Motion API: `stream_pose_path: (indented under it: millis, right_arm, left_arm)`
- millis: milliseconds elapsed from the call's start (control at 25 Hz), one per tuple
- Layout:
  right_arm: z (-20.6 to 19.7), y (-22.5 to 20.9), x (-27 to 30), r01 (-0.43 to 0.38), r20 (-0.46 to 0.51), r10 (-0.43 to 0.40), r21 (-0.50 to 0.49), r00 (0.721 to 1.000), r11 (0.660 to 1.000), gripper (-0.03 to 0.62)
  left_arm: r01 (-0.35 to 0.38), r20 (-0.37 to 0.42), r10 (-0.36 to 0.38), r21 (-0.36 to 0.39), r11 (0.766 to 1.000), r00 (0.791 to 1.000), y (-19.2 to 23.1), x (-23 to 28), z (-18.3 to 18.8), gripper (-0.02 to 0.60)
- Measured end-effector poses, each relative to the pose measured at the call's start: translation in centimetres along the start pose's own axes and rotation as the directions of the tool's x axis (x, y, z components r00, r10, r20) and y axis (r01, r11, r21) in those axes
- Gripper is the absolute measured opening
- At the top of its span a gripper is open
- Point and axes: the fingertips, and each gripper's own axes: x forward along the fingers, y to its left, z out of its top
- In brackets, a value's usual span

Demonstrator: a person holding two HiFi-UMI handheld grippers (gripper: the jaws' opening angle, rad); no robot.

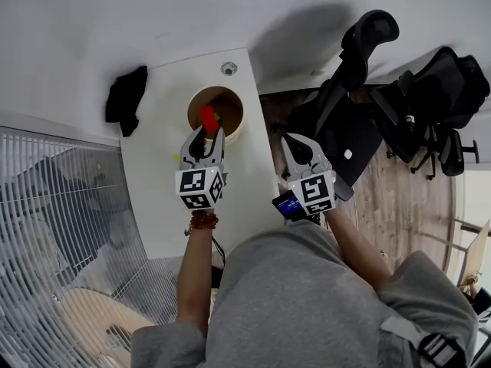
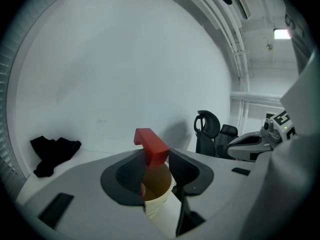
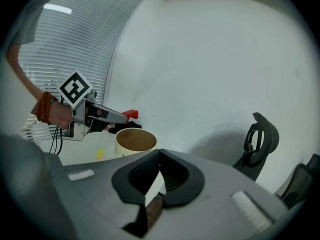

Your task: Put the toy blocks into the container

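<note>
A red toy block [image 1: 208,118] is pinched between the jaws of my left gripper [image 1: 204,138], which holds it just above the open mouth of the round tan container [image 1: 230,106] on the white table [image 1: 157,152]. In the left gripper view the red block [image 2: 151,146] juts up between the pads, over the container [image 2: 157,184]. The right gripper view shows the container [image 3: 135,141], the red block [image 3: 131,114] and a small yellow block [image 3: 100,154] lying on the table beside it. My right gripper [image 1: 298,150] hovers off the table's right edge, its tips [image 3: 159,156] together with nothing held.
A black cloth [image 1: 126,98] lies at the table's far left edge. A round cable grommet [image 1: 229,68] sits behind the container. Black office chairs [image 1: 360,75] stand to the right over a wooden floor. White blinds [image 1: 61,198] run along the left.
</note>
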Motion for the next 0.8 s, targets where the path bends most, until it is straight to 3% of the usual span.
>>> stream_pose_path:
  millis: [800]
  right_arm:
    - [-0.08,0.1,-0.17,-0.004,0.001,0.004,-0.004,1.0,1.0,0.011]
  left_arm:
    - [0.032,-0.028,-0.031,0.038,0.999,0.999,-0.67,0.38,-0.58,0.15]
